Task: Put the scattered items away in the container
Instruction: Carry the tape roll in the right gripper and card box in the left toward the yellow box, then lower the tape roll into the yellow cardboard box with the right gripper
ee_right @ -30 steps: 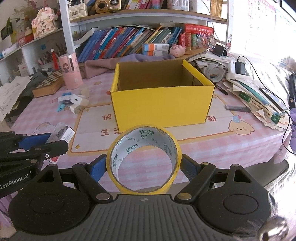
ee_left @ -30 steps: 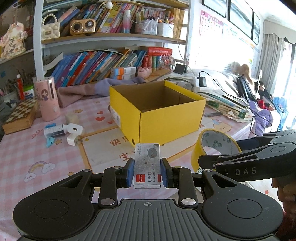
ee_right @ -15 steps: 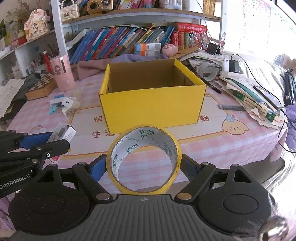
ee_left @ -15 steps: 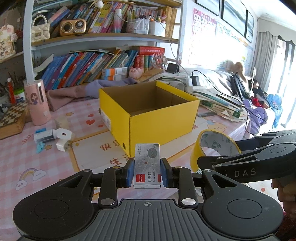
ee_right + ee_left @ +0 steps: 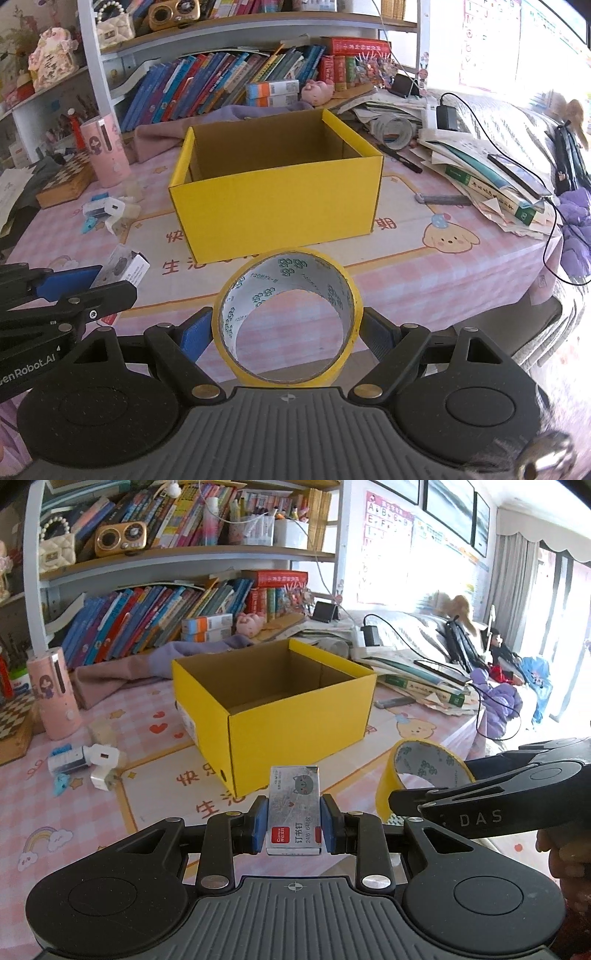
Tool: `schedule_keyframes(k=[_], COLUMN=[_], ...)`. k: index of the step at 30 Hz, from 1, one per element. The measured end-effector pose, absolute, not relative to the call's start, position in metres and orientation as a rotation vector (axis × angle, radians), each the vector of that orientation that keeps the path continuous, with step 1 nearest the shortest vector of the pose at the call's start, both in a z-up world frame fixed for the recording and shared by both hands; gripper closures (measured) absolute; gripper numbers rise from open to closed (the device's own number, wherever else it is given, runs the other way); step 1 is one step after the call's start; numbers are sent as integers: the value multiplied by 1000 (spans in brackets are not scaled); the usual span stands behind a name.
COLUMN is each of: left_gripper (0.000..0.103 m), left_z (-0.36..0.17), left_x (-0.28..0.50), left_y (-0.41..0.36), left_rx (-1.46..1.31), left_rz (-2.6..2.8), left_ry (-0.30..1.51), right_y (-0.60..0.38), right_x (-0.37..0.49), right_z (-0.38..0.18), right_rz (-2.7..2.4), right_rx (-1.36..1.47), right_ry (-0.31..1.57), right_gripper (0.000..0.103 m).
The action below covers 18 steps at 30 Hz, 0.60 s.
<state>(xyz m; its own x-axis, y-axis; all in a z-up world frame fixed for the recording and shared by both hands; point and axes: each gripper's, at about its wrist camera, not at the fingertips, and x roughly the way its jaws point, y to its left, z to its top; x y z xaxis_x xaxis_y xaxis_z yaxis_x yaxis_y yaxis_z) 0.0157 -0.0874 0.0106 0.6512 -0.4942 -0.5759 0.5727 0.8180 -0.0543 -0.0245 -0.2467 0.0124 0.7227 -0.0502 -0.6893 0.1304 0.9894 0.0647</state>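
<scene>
An open yellow cardboard box (image 5: 295,716) stands on the pink table, its inside looks bare; it also shows in the right wrist view (image 5: 277,199). My left gripper (image 5: 294,825) is shut on a small grey staples box (image 5: 294,805), held above the table in front of the yellow box. My right gripper (image 5: 286,332) is shut on a yellow tape roll (image 5: 286,315), held above the table's front edge. The tape roll (image 5: 421,771) and right gripper show at the right of the left wrist view. The staples box (image 5: 123,267) shows at the left of the right wrist view.
White chargers and small blue items (image 5: 92,762) lie left of the box, by a pink cylinder (image 5: 55,694) and a chessboard (image 5: 66,181). A purple cloth (image 5: 155,661) and bookshelf stand behind. Books, papers and cables (image 5: 491,173) pile at the right.
Both grippers have risen and drawn back a little from the box, which now looks smaller and sits further left in the left wrist view. Both grips are unchanged.
</scene>
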Motion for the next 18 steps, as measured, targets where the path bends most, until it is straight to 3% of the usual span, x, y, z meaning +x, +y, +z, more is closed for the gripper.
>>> schedule_keyframes(k=[18], left_gripper=[75], left_z=[32], left_x=[33], left_y=[-108], left_rx=[175], left_rz=[-656], left_ry=[495], right_y=[-261], right_x=[-3], right_z=[26], right_rz=[-129], right_rx=[108], right_ry=[678], right_gripper=[20])
